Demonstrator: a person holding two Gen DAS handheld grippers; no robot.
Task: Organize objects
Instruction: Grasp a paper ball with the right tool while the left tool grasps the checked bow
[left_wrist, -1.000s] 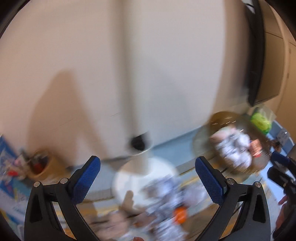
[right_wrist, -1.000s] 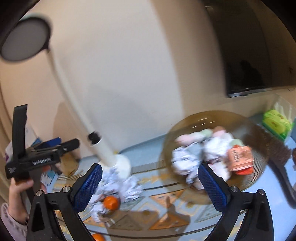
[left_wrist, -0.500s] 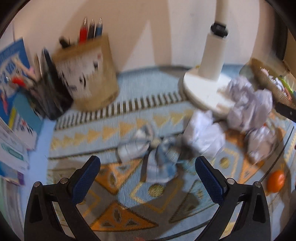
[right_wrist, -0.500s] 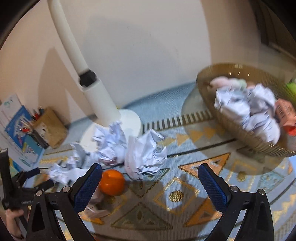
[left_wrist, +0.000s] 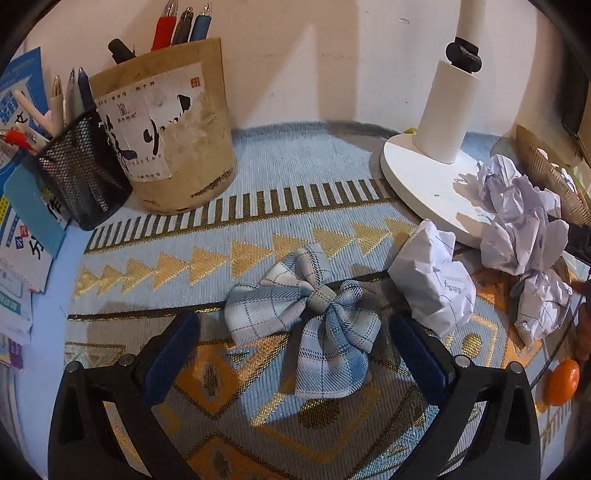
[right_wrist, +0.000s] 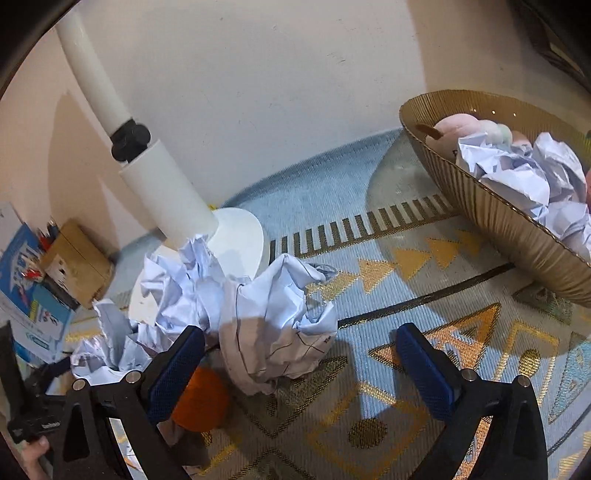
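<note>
Hovering low over the patterned mat (left_wrist: 295, 192) on the bench, the left gripper (left_wrist: 295, 354) is released, jaws wide apart with nothing clamped. A blue plaid bow (left_wrist: 306, 317) lies flat on the mat between the blue pads (left_wrist: 173, 354), untouched. Crumpled paper balls (left_wrist: 439, 280) sit to the right, near the white lamp base (left_wrist: 424, 173). A cardboard pen holder (left_wrist: 166, 125) stands far left beside a black mesh cup (left_wrist: 81, 173).

The right gripper (right_wrist: 301, 373) is likewise released. A crumpled paper ball (right_wrist: 277, 325) lies just ahead between its pads, an orange (right_wrist: 203, 402) behind the left pad. A gold basket (right_wrist: 509, 218) at far right holds more paper.
</note>
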